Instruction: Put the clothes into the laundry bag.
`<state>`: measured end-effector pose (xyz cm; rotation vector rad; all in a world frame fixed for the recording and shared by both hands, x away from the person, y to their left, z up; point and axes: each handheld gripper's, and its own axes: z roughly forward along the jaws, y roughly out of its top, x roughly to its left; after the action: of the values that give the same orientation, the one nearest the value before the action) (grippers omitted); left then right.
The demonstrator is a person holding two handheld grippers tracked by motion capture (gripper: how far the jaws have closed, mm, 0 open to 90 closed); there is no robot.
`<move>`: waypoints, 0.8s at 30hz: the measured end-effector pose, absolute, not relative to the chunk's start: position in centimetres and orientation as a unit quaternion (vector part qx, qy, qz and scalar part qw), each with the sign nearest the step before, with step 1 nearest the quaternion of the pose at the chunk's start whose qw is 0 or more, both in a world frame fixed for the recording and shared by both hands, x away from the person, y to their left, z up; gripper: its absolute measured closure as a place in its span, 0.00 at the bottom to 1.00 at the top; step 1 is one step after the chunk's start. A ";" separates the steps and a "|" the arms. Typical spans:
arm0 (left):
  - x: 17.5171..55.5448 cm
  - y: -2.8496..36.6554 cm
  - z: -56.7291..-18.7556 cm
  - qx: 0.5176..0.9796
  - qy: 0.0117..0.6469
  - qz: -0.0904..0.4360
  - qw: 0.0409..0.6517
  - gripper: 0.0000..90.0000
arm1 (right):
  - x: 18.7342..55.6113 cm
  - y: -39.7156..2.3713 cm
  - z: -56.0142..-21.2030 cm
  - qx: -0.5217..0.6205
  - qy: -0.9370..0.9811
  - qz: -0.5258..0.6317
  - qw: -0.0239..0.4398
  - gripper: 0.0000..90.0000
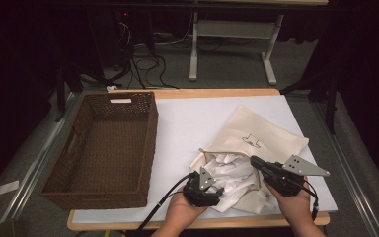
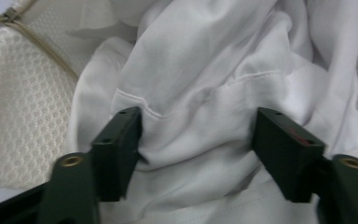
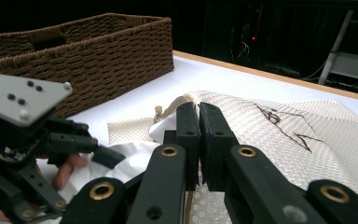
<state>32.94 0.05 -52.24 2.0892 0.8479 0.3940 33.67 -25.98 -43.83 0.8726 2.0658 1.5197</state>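
Noted white garment (image 1: 232, 170) bunched in the mouth of a cream mesh drawstring bag (image 1: 261, 131), at 5 o'clock on the white table (image 1: 187, 118). Wicker basket (image 1: 150, 143) at 9 o'clock, well apart.

Left gripper (image 1: 216, 190) set astride a fold of the garment, pads touching cloth on both sides; grasp judged light. Right gripper (image 1: 252, 159) clenched tight at the bag's 6 o'clock edge.

Step judged: drawing the garment out of the bag. Best done by biting deeper on a thick fold, not the hem, then pulling toward 9 o'clock while pinning the bag down.

Could not tell whether bag fabric was pinched in the right jaws. Garment's far part hidden inside the bag; number of garments unclear.
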 end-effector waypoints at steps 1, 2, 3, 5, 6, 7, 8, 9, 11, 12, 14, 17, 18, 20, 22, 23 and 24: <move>32.9 0.0 -52.2 0.831 0.338 0.159 0.412 0.46 | 33.7 -25.9 -43.8 0.315 0.745 0.547 0.215 0.98; 32.9 0.1 -52.2 0.832 0.336 0.154 0.414 0.53 | 33.7 -25.9 -43.9 0.314 0.745 0.548 0.215 0.98; 32.9 0.1 -52.2 0.832 0.335 0.153 0.415 0.56 | 33.7 -25.9 -43.9 0.315 0.745 0.548 0.213 0.98; 32.8 0.1 -52.2 0.835 0.326 0.149 0.418 0.68 | 33.7 -25.9 -43.9 0.315 0.746 0.547 0.213 0.98; 32.8 0.1 -52.2 0.835 0.326 0.149 0.418 0.72 | 33.7 -25.9 -43.9 0.315 0.746 0.547 0.213 0.98; 32.7 0.2 -52.2 0.834 0.326 0.148 0.420 0.75 | 33.7 -25.9 -44.0 0.316 0.746 0.547 0.213 0.98; 32.7 0.2 -52.2 0.834 0.326 0.148 0.420 0.79 | 33.7 -25.9 -44.0 0.316 0.746 0.547 0.213 0.98; 32.6 0.4 -52.2 0.829 0.332 0.142 0.427 0.82 | 33.7 -25.9 -44.0 0.318 0.745 0.547 0.212 0.98; 32.7 0.5 -52.1 0.828 0.334 0.138 0.429 0.84 | 33.7 -25.9 -44.0 0.316 0.746 0.546 0.214 0.98; 32.7 0.7 -51.9 0.824 0.339 0.130 0.435 0.85 | 33.7 -25.9 -44.0 0.317 0.745 0.546 0.214 0.98; 32.7 1.1 -51.3 0.812 0.344 0.131 0.452 0.91 | 33.7 -26.0 -43.9 0.318 0.745 0.546 0.214 0.98; 32.3 1.4 -50.4 0.800 0.339 0.148 0.472 0.93 | 33.7 -26.0 -43.9 0.314 0.746 0.545 0.218 0.98; 32.1 1.4 -50.2 0.799 0.335 0.156 0.475 0.94 | 33.6 -26.0 -43.9 0.315 0.746 0.545 0.217 0.98; 31.9 1.3 -49.9 0.792 0.333 0.164 0.485 0.95 | 33.6 -26.0 -43.9 0.316 0.746 0.545 0.217 0.98; 31.8 1.2 -49.7 0.786 0.331 0.169 0.494 0.95 | 33.6 -26.0 -43.9 0.314 0.746 0.546 0.217 0.98; 31.7 1.0 -49.6 0.783 0.326 0.178 0.500 0.96 | 33.6 -26.0 -43.9 0.315 0.745 0.547 0.217 0.98; 31.7 1.0 -49.6 0.783 0.326 0.178 0.500 0.96 | 33.6 -26.0 -43.9 0.315 0.745 0.547 0.217 0.98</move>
<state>31.69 0.99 -49.61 1.8928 0.7888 0.4302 33.57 -26.05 -43.86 0.8726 2.0639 1.5141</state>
